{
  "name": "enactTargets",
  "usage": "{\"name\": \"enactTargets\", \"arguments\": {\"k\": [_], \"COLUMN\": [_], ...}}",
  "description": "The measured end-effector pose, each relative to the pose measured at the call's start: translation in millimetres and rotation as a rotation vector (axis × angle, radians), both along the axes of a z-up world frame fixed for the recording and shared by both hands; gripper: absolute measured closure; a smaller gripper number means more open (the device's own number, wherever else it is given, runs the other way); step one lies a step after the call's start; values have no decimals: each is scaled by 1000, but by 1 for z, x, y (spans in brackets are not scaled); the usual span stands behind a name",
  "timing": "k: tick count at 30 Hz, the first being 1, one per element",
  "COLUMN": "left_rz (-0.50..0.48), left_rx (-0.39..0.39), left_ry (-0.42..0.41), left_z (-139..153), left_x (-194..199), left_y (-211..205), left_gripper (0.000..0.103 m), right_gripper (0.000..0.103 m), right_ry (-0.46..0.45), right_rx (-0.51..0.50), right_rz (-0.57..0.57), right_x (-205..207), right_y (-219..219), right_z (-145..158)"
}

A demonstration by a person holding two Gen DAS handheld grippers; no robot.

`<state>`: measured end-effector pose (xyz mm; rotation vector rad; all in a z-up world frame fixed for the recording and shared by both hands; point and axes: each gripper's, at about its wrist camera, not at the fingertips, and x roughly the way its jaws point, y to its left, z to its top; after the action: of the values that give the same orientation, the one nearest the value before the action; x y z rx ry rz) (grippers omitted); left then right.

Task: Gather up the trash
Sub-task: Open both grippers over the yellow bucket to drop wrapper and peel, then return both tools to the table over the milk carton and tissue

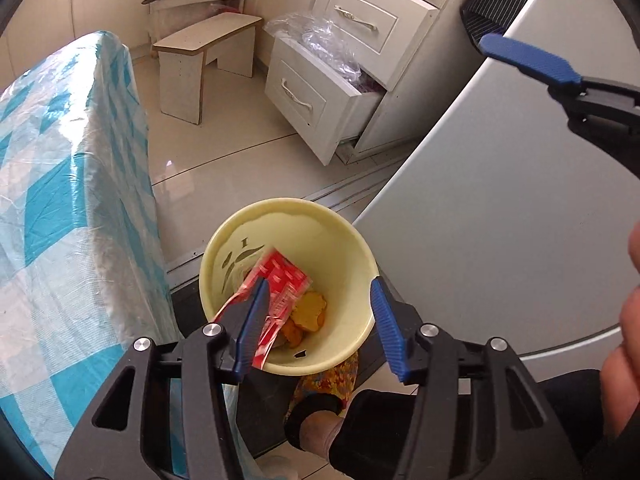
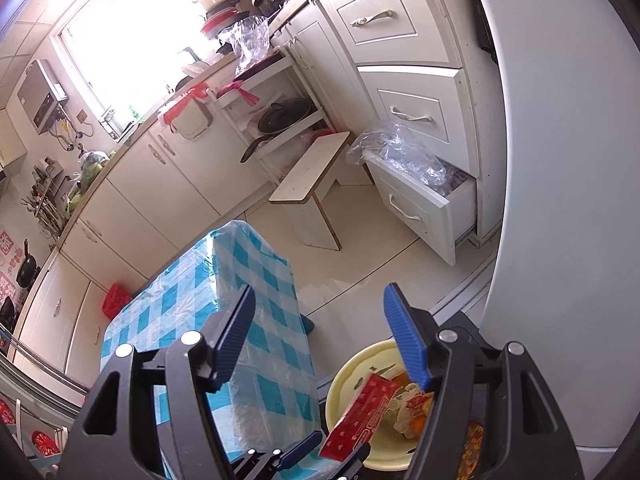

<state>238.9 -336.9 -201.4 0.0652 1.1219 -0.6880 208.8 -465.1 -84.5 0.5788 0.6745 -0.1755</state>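
The left gripper [image 1: 318,292] hangs directly over a pale yellow bin [image 1: 352,248] that stands on the floor between a table with a blue-and-white checked cover [image 1: 60,184] on the left and a white appliance [image 1: 500,220] on the right. Its jaws stand apart. A red wrapper [image 1: 282,280] lies tilted inside the bin, leaning against the near-left wall, with its upper end passing just behind the left blue pad; whether the pad touches it cannot be told, but nothing is pinched between the two pads. Orange and yellow scraps [image 1: 310,312] lie at the bottom of the bin, beside the wrapper.

The right gripper [image 2: 320,312] is released and holds nothing; its pads are well apart. In its view it sits above and slightly left of the bin [image 2: 348,376], with the red wrapper [image 2: 360,416] and further printed packets [image 2: 408,412] showing inside.

Far across the tiled floor stand a small white stool [image 1: 204,52] and a set of white drawers [image 1: 316,92], the lowest pulled open and stuffed with clear plastic bags [image 1: 332,44].
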Motion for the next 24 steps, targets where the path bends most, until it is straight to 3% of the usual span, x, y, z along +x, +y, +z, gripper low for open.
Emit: {"name": "enactTargets", "arguments": {"k": [4,9,13,24], "left_rz": [31,56,94,199], "left_rx": [-24,-25,-11,43], "left_ry": [-25,-89,-153,-214], "left_z": [12,31,47,66], "left_x": [-6,-18,-29,-32], "left_y": [16,40,63,124], "left_gripper": [42,39,31,29], "right_gripper": [38,38,37,34], "right_ry": [11,20,27,50], "right_rx": [0,-14,-21,-90], "right_rz": [-3,10,13,83], "right_x": [1,4,7,21], "right_y": [0,4,6,37], "right_z": [-2,-2,-3,-6]}}
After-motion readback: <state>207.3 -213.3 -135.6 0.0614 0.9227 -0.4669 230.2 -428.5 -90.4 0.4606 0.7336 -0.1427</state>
